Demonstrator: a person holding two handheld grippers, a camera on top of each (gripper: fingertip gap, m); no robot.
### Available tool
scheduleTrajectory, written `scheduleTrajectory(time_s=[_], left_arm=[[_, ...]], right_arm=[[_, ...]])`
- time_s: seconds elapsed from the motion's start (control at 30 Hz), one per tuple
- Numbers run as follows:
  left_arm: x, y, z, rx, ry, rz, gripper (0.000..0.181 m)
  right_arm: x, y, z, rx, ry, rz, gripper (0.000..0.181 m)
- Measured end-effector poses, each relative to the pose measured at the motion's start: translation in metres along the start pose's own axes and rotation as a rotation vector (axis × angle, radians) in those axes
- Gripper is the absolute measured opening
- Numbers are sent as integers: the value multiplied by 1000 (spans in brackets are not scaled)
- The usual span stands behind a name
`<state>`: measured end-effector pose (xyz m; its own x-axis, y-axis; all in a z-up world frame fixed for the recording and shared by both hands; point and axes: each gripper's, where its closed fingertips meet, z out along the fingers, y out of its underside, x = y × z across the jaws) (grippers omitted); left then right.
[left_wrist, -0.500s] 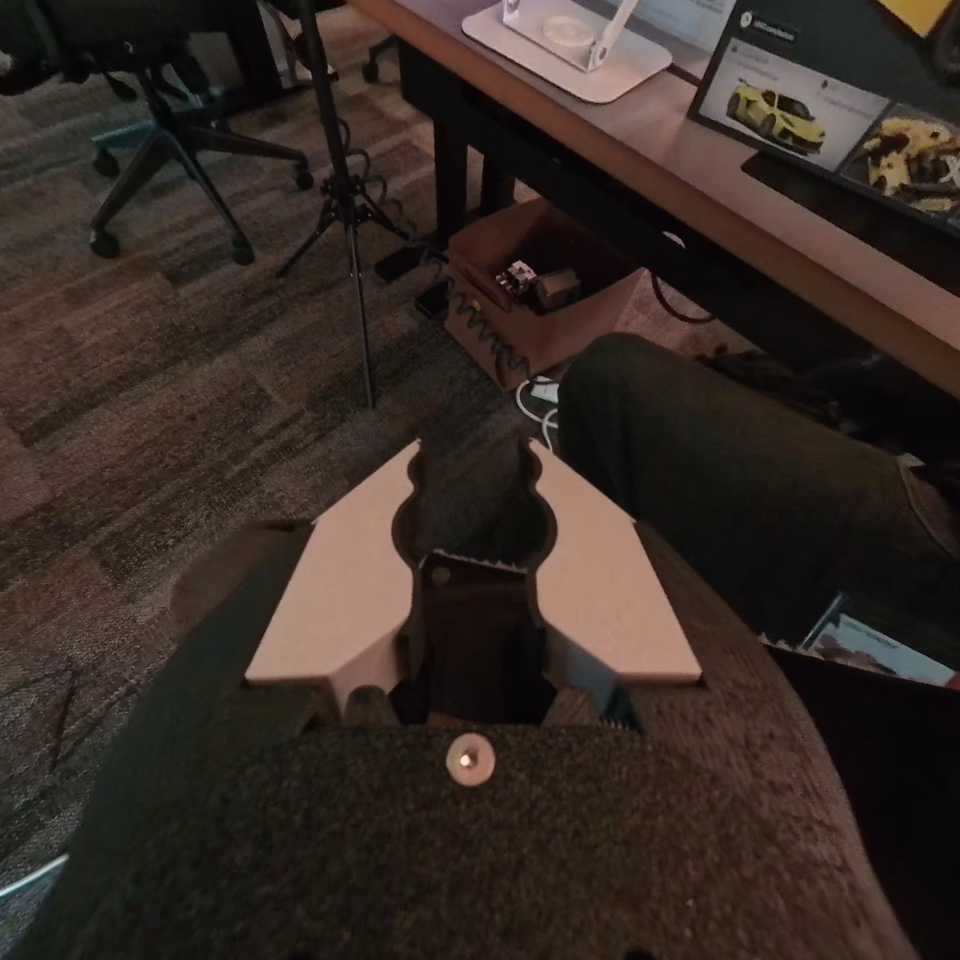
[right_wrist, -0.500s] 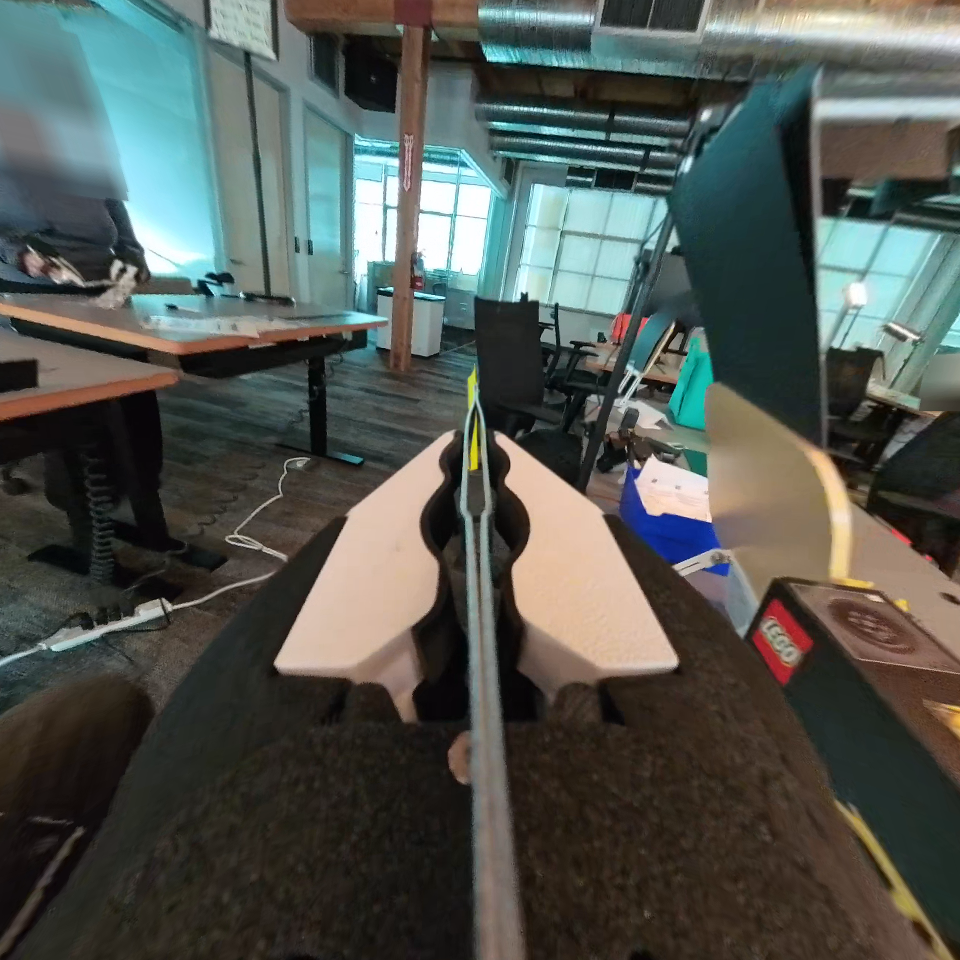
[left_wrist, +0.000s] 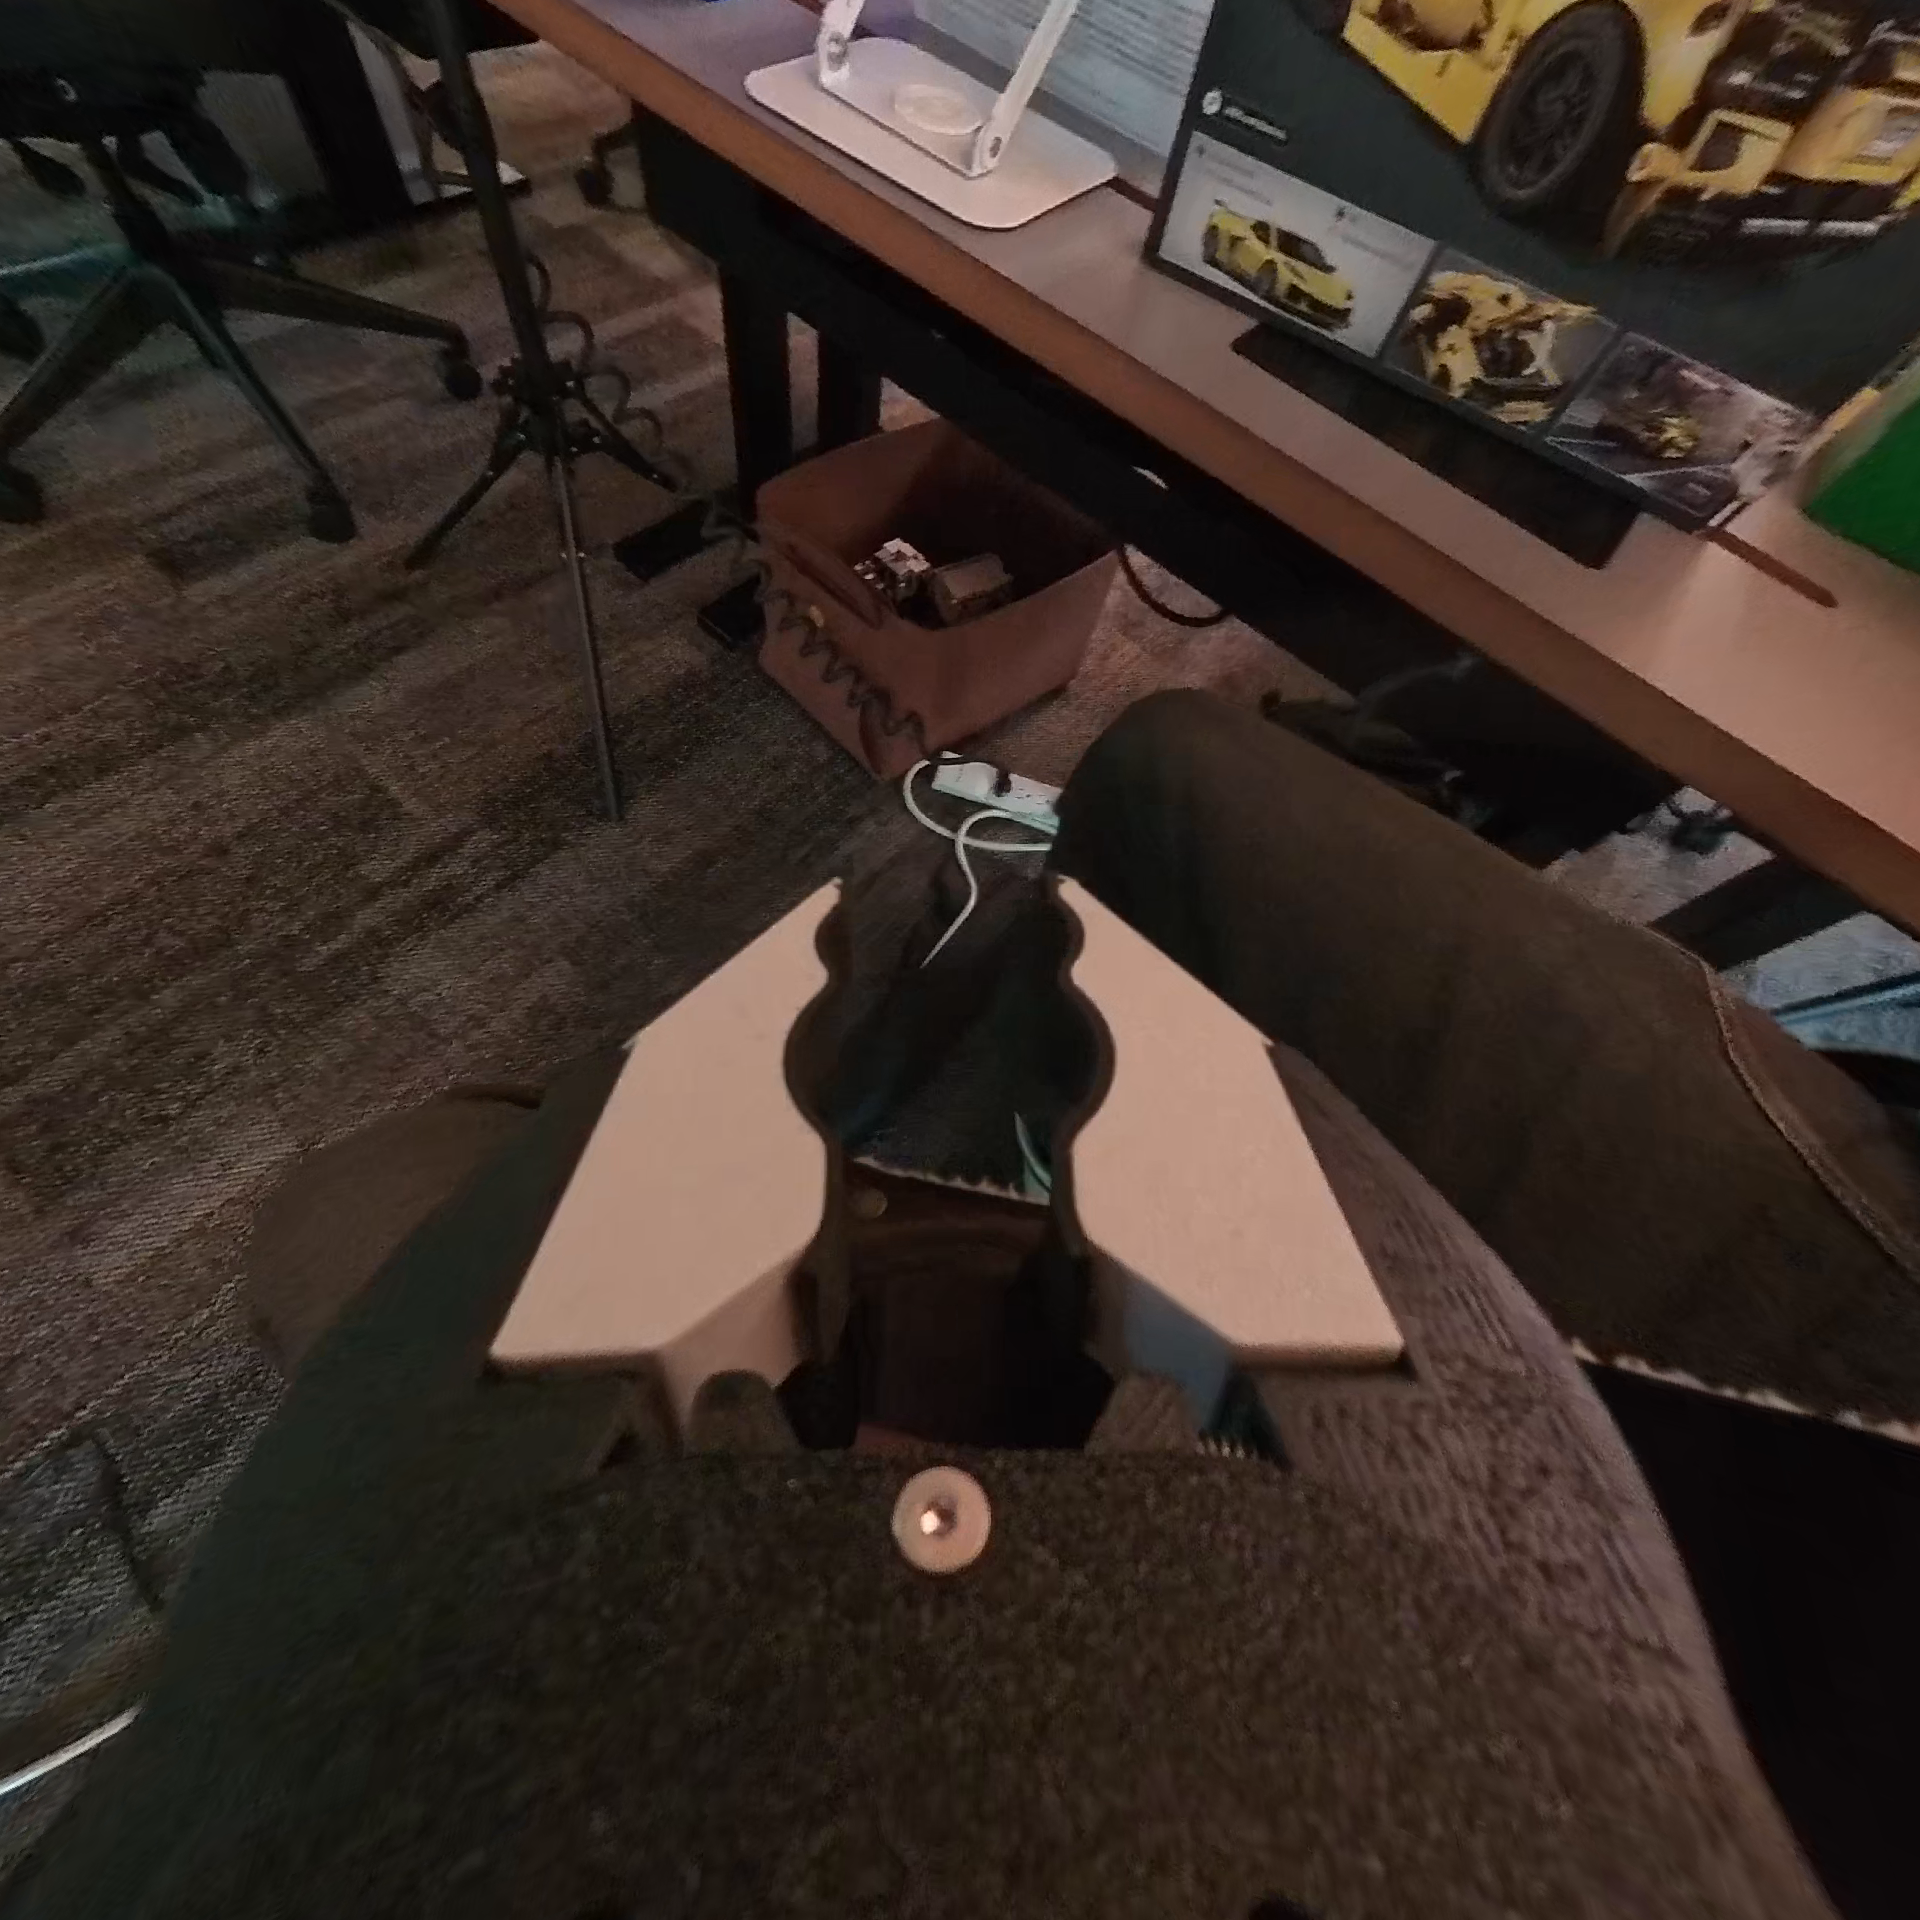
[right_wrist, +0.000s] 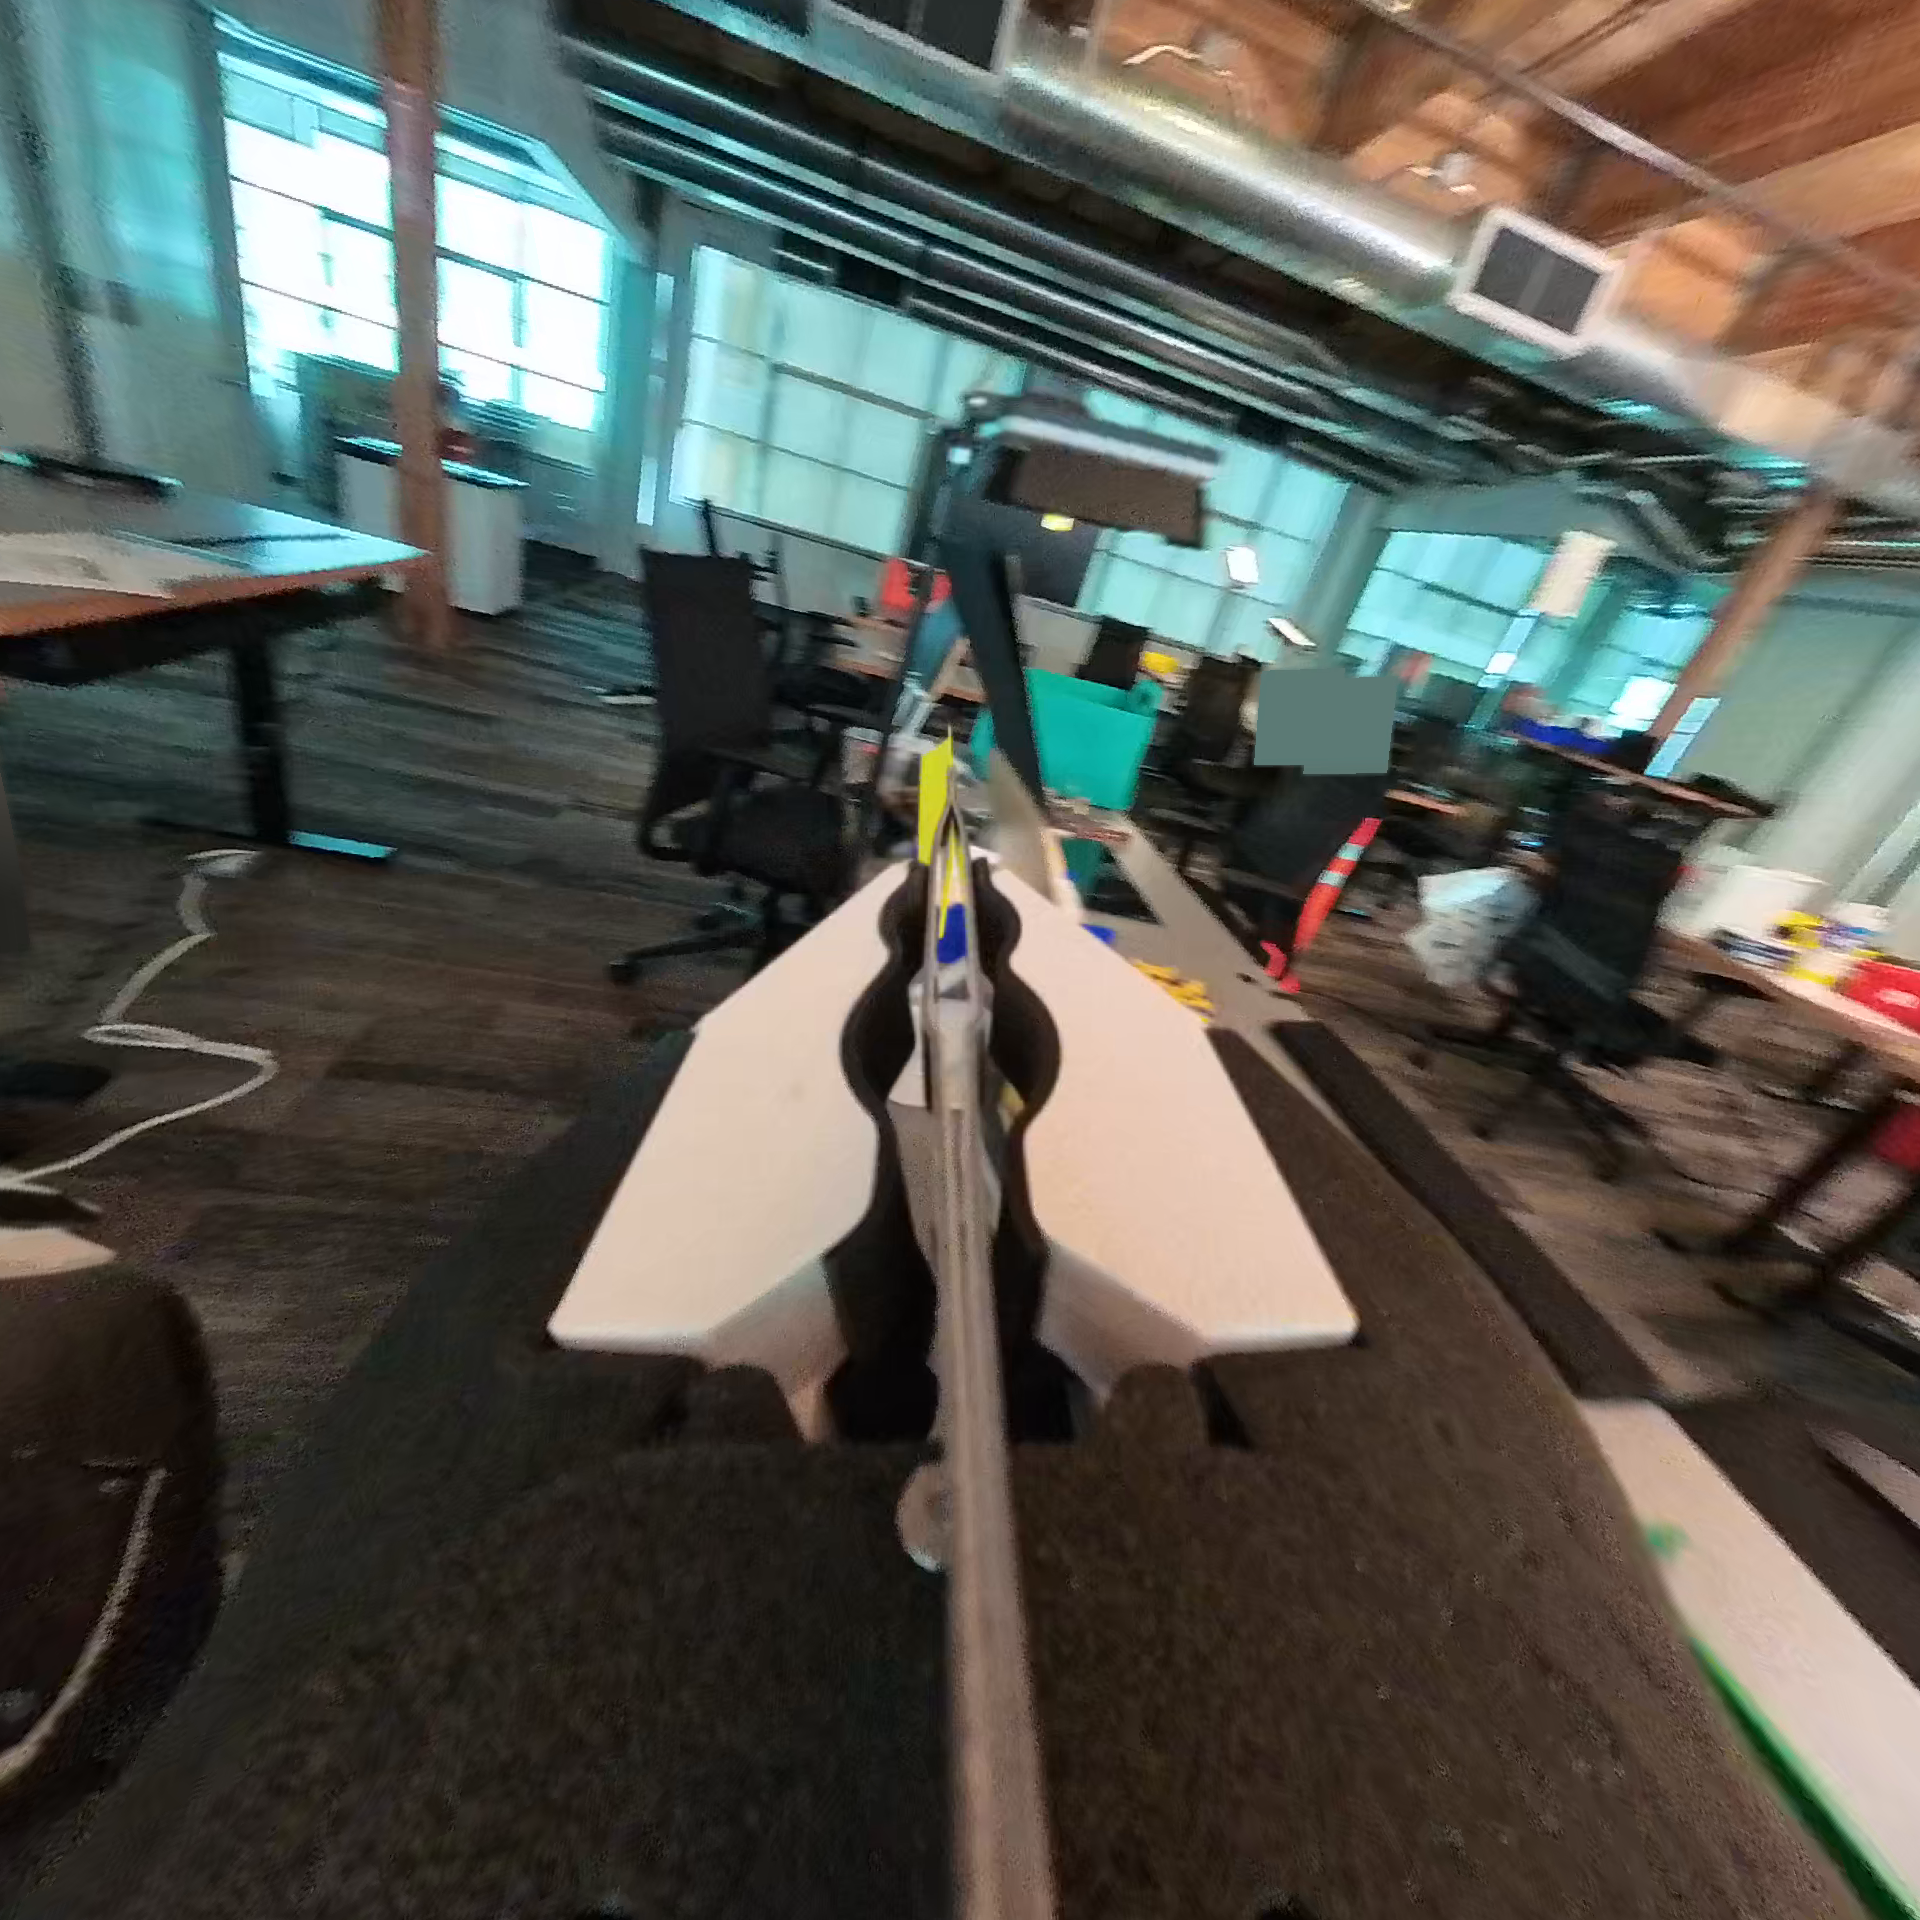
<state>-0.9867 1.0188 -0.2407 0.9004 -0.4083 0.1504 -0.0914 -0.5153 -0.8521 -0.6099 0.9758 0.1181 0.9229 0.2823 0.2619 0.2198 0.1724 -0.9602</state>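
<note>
Left hand-held gripper (left_wrist: 951, 904) hangs low over the carpet floor (left_wrist: 260, 883), its jaws parted with nothing between them. Through the gap show only the carpet and a white cable. Just to its right, touching the edge of the right finger in the picture, is a person's leg (left_wrist: 1403, 1018) in dark trousers. Ahead of it lie a white power strip (left_wrist: 987, 795), a cardboard box (left_wrist: 997, 665) of small parts and the foot of a black tripod (left_wrist: 561, 499). Above these runs the counter (left_wrist: 1143, 301), which carries a white stand (left_wrist: 935, 135) and a dark box with pictures of a yellow car (left_wrist: 1455, 301).

The right hand-held gripper (right_wrist: 948, 883) is raised and looks out level across the room. Its jaws are pressed together on a thin flat sheet (right_wrist: 966, 1143), seen edge-on as a grey line running back toward the camera. The sheet's yellow and blue end pokes out just past the fingertips, and it stands upright between the fingers, well above the floor. What kind of sheet it is cannot be told from its edge. Beyond it stand an office chair (right_wrist: 727, 748), a teal bin (right_wrist: 1091, 738) and an orange cone (right_wrist: 1340, 883); this view is blurred.
</note>
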Motion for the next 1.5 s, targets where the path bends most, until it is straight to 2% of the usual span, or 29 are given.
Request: scheduleTrajectory(time_s=[0.17,0.3,0.37,0.57,0.67,0.77,0.97,1.13,1.23,1.37,1.5], left_arm=[[22,10,-9,-15,27,70,35],[36,23,-15,-50,51,88,35],[44,21,-20,-36,51,108,35],[102,43,-29,-83,102,181,35],[142,60,-39,-94,121,241,35],[188,85,-56,-120,168,230,35],[294,136,-115,-119,242,202,35],[376,184,-169,-120,256,197,35],[423,207,-200,-108,268,194,35],[474,238,-231,-119,268,215,35],[516,261,-257,-122,273,230,35]], right_arm=[[47,-22,-123,-35,256,-74,7],[85,-40,-231,-68,454,-107,7],[101,-49,-286,-100,554,-130,7],[149,-62,-460,-240,830,-163,7],[177,-45,-551,-386,944,-146,7],[203,-23,-634,-453,1002,-69,7],[258,39,-785,-618,1064,53,7],[306,93,-883,-720,1036,121,7],[332,135,-923,-796,977,165,6],[349,182,-950,-857,864,225,7],[351,210,-959,-911,756,238,8]])
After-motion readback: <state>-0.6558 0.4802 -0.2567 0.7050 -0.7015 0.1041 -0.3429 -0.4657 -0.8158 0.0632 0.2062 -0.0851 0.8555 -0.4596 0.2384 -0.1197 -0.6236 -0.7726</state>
